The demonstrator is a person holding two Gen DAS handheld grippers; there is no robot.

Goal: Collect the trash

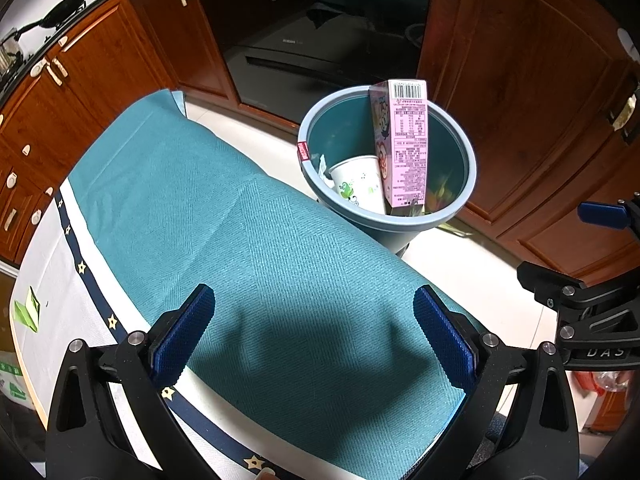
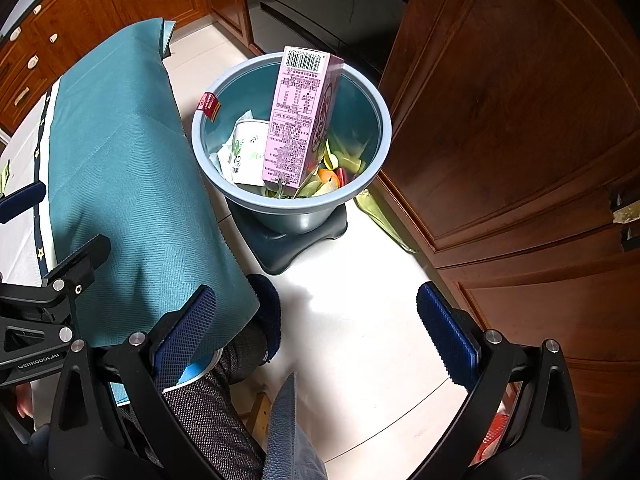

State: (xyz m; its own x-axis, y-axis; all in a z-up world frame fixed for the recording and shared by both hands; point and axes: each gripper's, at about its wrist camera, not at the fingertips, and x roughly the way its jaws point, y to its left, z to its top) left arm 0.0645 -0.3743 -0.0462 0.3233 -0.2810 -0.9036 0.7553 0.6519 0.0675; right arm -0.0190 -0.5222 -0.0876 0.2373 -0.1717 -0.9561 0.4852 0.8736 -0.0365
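Both my tongs are spread wide and carry nothing: the left tongs (image 1: 314, 334) hang over the teal cloth (image 1: 224, 208) that covers the bench, and the right tongs (image 2: 316, 338) hang beyond the bench edge, over the pale floor (image 2: 360, 320). The collected trash sits in the blue bin (image 2: 202, 148) on the floor just past the far side of the bench. A pink carton (image 2: 298, 120) stands nearly upright in it, its long axis vertical and its barcoded end poking above the rim, with a white paper cup (image 2: 248, 152) lying on its side beside it and peels and scraps (image 2: 336, 168) at the bottom. From the right wrist view the bin lies straight ahead and a little left of the tongs, with open floor between; from the left wrist view it is ahead and to the right, across the cloth. I judge the right tongs nearer to it. The only loose piece I can still make out is a small green folded paper (image 1: 27, 314) on the white part of the bench, far left of the left tongs, so that side would be the one to fetch it.
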